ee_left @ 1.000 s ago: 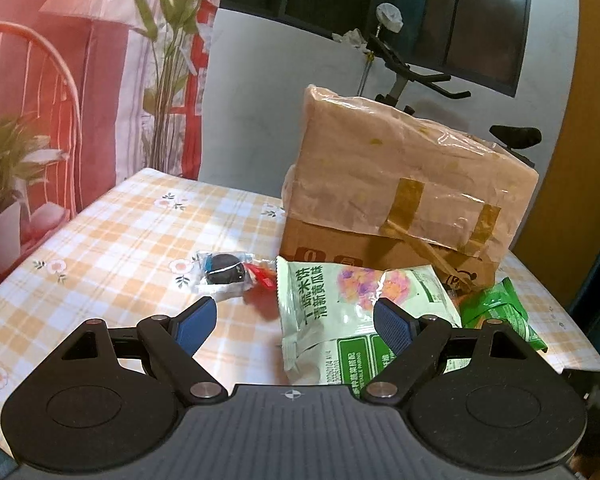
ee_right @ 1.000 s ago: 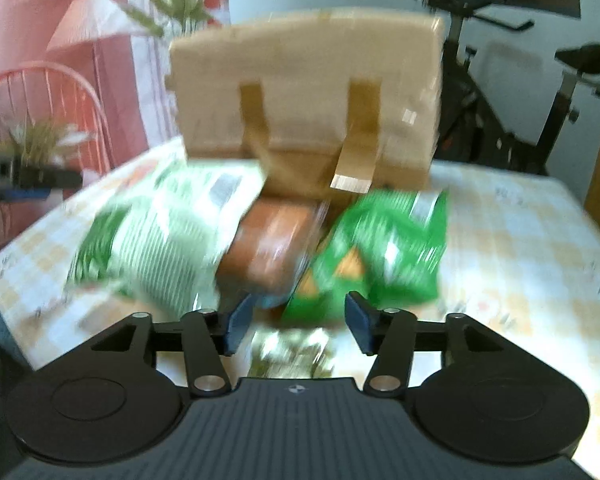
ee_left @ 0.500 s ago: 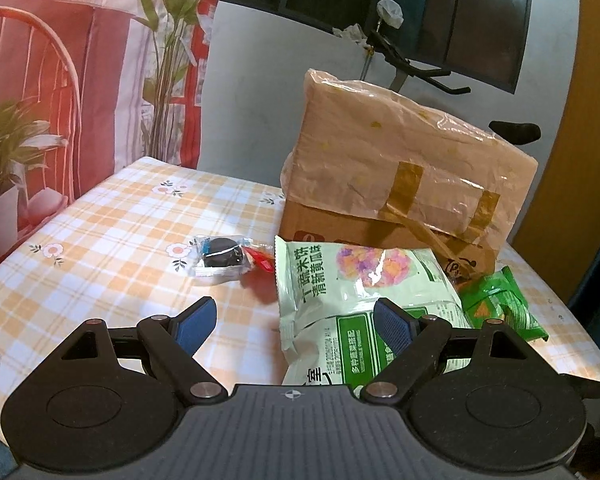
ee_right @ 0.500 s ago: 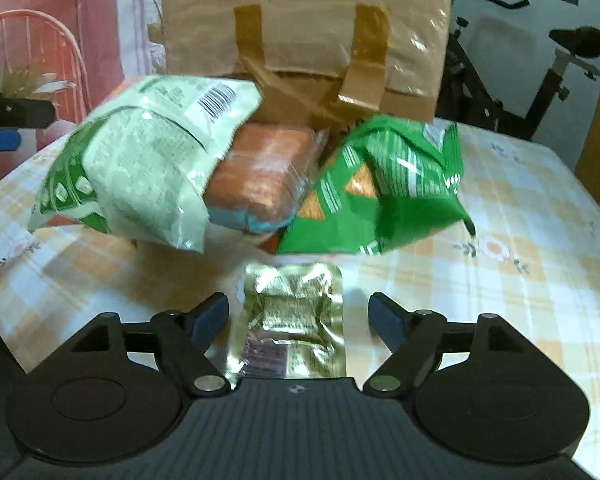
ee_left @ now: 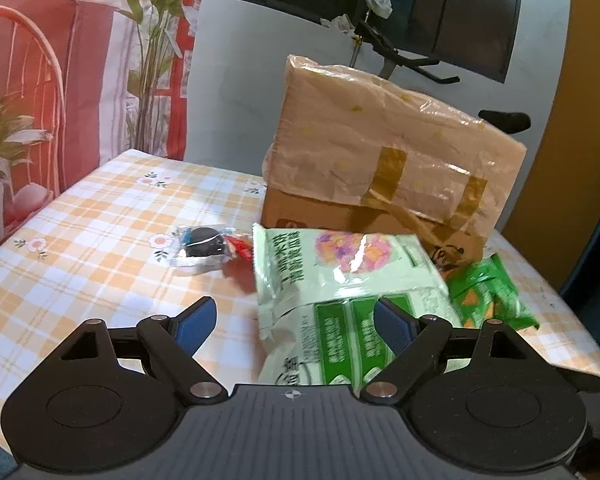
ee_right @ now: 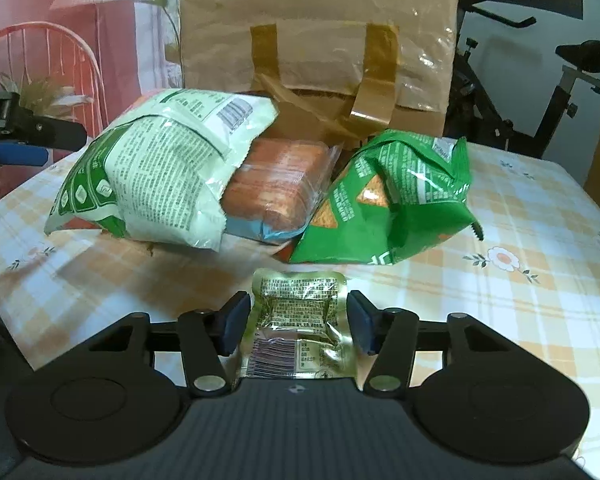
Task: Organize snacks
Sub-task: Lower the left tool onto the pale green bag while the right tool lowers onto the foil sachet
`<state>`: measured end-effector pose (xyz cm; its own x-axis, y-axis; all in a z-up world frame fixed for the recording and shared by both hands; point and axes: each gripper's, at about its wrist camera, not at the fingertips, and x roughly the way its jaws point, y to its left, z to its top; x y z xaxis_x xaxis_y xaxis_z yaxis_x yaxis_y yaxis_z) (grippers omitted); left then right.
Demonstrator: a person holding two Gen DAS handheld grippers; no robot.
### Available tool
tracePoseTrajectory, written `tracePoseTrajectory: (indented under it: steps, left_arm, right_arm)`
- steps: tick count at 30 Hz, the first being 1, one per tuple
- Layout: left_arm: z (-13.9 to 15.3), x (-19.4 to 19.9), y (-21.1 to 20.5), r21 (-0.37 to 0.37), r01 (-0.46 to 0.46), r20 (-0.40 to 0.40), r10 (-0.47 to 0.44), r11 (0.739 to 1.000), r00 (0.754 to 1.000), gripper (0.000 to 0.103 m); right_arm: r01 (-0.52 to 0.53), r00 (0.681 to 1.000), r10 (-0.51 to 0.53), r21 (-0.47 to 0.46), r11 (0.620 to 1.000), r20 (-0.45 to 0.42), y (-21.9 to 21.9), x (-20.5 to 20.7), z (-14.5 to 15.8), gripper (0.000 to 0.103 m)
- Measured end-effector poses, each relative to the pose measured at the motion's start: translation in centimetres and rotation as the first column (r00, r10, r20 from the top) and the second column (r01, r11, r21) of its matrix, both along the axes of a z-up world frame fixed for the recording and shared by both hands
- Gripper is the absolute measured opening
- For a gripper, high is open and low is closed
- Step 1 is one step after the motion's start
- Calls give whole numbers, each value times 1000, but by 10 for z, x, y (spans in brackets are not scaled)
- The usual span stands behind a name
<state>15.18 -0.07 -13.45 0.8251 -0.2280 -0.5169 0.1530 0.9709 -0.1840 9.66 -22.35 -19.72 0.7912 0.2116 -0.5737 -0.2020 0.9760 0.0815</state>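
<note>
We are closing the right tool (ee_right: 296,322) on the gold foil packet (ee_right: 298,330), its jaws having just narrowed from wide until the pads are touching the packet's edges at 6 o'clock on the counter (ee_right: 520,300); pickup looks ready. The left tool (ee_left: 294,322) is hanging wide, empty, beside the pale green bag (ee_left: 340,280).

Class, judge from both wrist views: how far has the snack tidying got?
Done: nothing looks sorted; the pale green bag, orange pack and dark green bag lie heaped before the cardboard box, the cookie packet apart. In hand: the right tool has just been closing and pinches the gold pouch by its edges. The left tool hangs open. Left: every snack.
</note>
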Motion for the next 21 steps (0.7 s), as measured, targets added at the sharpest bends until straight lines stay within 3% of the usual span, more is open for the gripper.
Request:
tracePoseTrajectory:
  steps: [7, 10, 15, 21]
  left_arm:
    - [9, 15, -11, -83, 42, 0, -42, 996, 999, 93]
    - [7, 27, -21, -71, 61, -14, -62, 996, 998, 96]
    - [-8, 47, -29, -91, 71, -103, -80, 993, 991, 100]
    - [-16, 42, -39, -49, 80, -109, -85, 996, 990, 103]
  right_arm:
    - [-11, 1000, 11, 1, 1000, 15, -2, -1, -1, 55]
    - [-12, 1000, 11, 13, 1000, 15, -3, 0, -1, 55]
    - [-13, 1000, 13, 20, 1000, 16, -3, -1, -1, 55]
    - [-16, 1000, 15, 26, 1000, 20, -3, 0, -1, 55]
